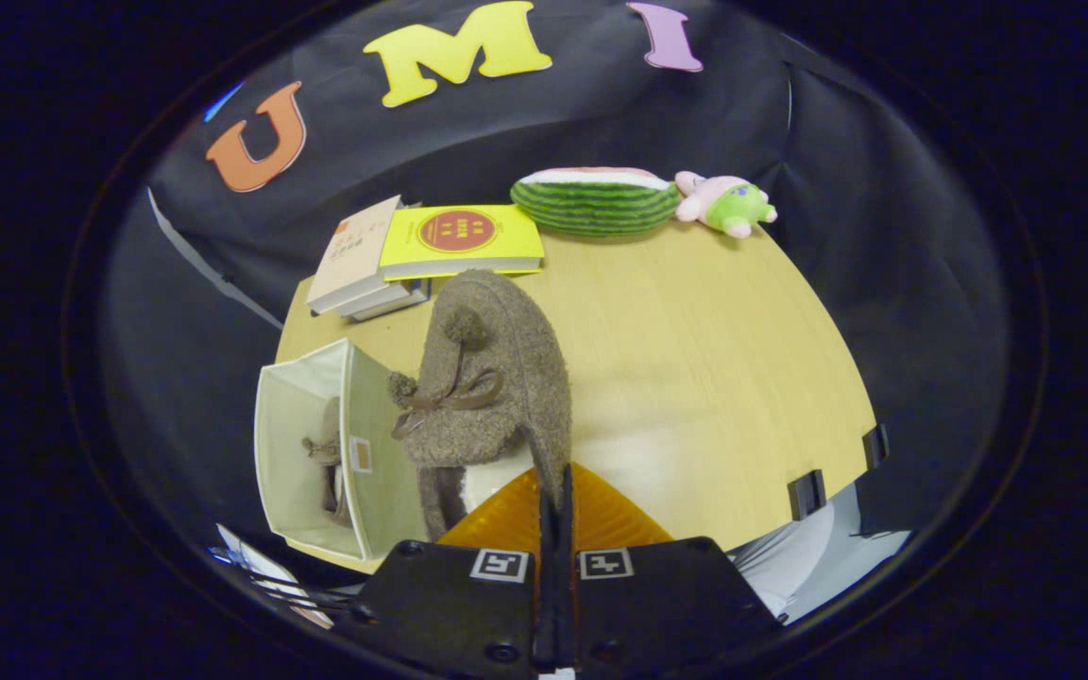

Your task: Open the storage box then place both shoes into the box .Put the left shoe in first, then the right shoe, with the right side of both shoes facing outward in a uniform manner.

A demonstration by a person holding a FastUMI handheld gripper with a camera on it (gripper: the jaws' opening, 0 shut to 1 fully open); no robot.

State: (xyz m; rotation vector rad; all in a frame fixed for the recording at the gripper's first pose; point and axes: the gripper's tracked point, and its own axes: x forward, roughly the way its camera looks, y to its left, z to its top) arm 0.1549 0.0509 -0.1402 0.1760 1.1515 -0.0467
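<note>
While the gripper [555, 491] pinches the shoe's [492, 378] heel rim, jaws pressed together, it hangs over the table [695, 378], just right of the box [317, 453] holding another shoe [329, 453]. Box label unreadable.

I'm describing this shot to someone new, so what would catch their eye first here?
First, the fuzzy brown shoe with pom-poms, pinched by its rim in the gripper, fingers closed on it, above the wooden table. Beside it stands the open storage box, with another shoe already inside. Beyond lie books and a watermelon plush.
</note>
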